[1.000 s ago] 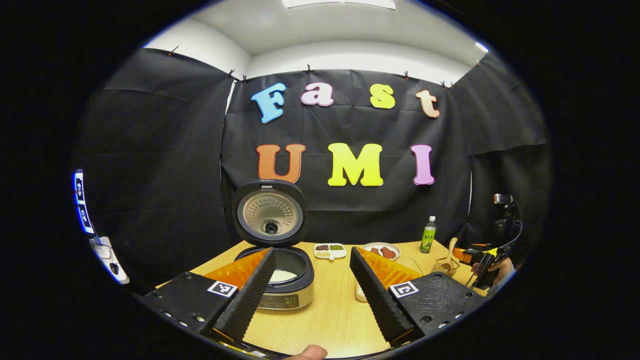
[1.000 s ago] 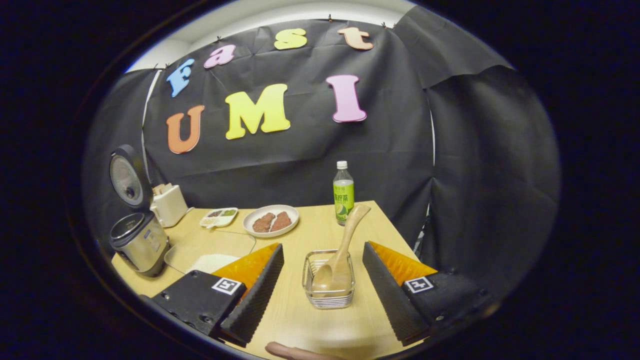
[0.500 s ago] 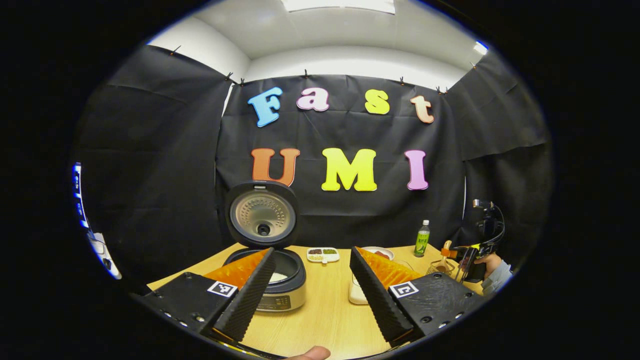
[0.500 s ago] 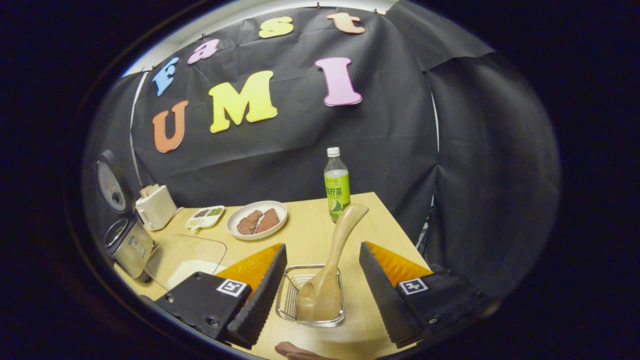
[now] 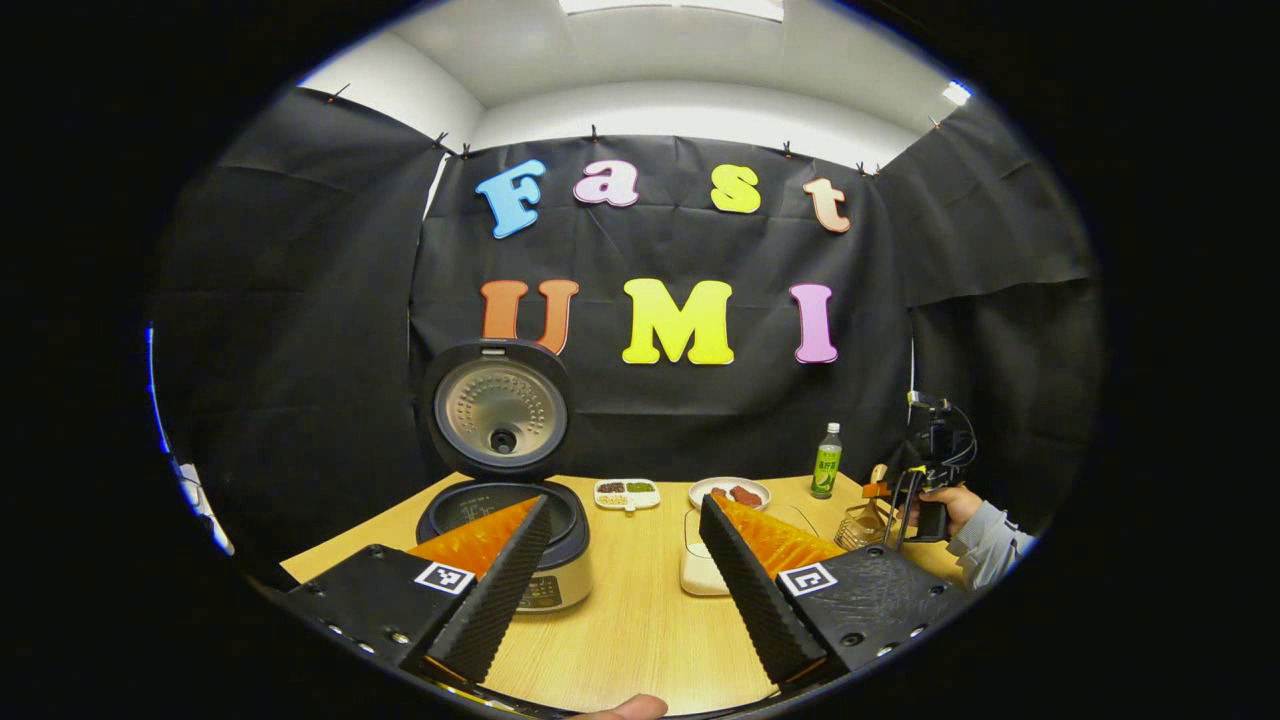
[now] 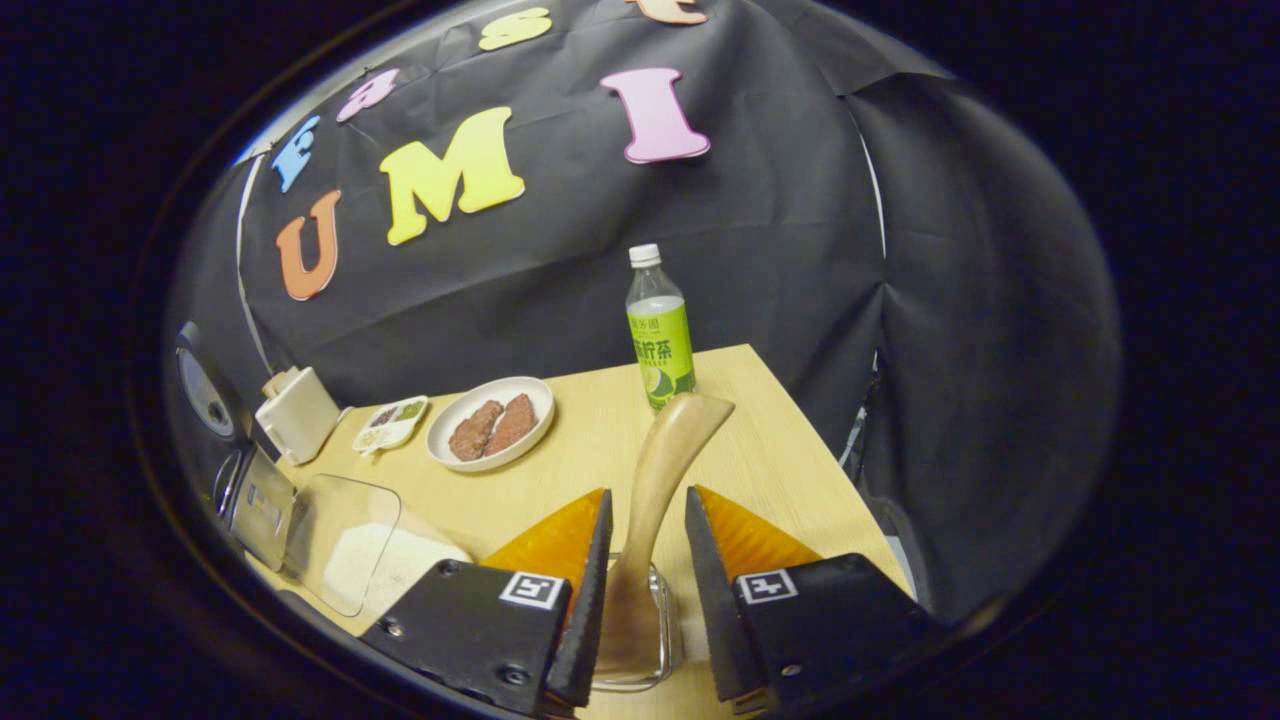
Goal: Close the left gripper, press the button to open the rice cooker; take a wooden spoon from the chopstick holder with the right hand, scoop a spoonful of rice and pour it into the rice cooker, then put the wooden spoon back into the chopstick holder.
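Note:
The rice cooker (image 5: 500, 520) stands open with its lid (image 5: 497, 410) upright; it also sits at the far left of the right gripper view (image 6: 250, 495). My left gripper (image 5: 625, 505) hovers open above the table in front of the cooker, holding nothing. The wooden spoon (image 6: 665, 450) stands bowl-down in the wire chopstick holder (image 6: 660, 640). My right gripper (image 6: 648, 495) straddles the spoon's handle, its fingers drawn close on both sides with slim gaps still showing. In the left gripper view, a hand holds that right gripper (image 5: 905, 490) over the holder (image 5: 862, 522).
A clear box of rice (image 6: 360, 545) lies between cooker and holder, also seen as the rice box (image 5: 700, 565). A plate of meat (image 6: 490, 435), a divided dish (image 6: 390, 425), a cream box (image 6: 295, 415) and a green bottle (image 6: 658, 330) stand behind. The table's right edge (image 6: 820, 450) is close.
My right gripper has dropped onto the holder and narrowed its fingers around the spoon handle. My left gripper has drawn back from the cooker, still open.

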Tool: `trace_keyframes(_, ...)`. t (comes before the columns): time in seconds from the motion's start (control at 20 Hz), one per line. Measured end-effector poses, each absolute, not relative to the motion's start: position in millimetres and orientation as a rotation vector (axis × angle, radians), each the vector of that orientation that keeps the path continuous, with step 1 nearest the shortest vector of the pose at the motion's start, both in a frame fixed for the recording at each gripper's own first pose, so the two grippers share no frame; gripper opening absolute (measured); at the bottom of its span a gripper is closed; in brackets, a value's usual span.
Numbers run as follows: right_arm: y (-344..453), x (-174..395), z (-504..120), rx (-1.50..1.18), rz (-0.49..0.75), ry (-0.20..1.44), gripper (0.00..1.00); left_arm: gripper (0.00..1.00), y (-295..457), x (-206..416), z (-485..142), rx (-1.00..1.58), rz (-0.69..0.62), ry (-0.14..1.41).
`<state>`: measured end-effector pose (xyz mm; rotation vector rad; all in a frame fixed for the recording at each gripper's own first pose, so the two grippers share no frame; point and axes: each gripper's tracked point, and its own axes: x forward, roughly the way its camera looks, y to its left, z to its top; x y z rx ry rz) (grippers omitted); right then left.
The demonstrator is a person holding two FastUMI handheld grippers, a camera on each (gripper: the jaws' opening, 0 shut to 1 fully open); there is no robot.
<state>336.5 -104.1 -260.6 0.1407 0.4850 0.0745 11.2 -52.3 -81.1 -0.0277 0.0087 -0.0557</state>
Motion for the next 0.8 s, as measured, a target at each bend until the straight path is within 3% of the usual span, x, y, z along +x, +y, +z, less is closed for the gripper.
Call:
trace_keyframes(0.05, -101, 336, -261, 0.164, 0.088, 0.499, 0.46, 0.95, -52, 12, -81, -0.026, -0.056, 0.007)
trace_keyframes(0.1, -98, 337, -260, 0.201, 0.099, 0.504, 0.31, 0.95, -49, 10, -81, -0.020, -0.049, 0.004)
trace_keyframes(0.2, -96, 342, -262, 0.269, 0.120, 0.522, 0.21, 0.95, -40, 7, -82, 0.010, -0.017, -0.005)
trace_keyframes(0.8, -96, 288, -199, 0.264, 0.095, 0.359, 0.12, 0.95, -37, -19, -86, -0.014, -0.063, -0.016)
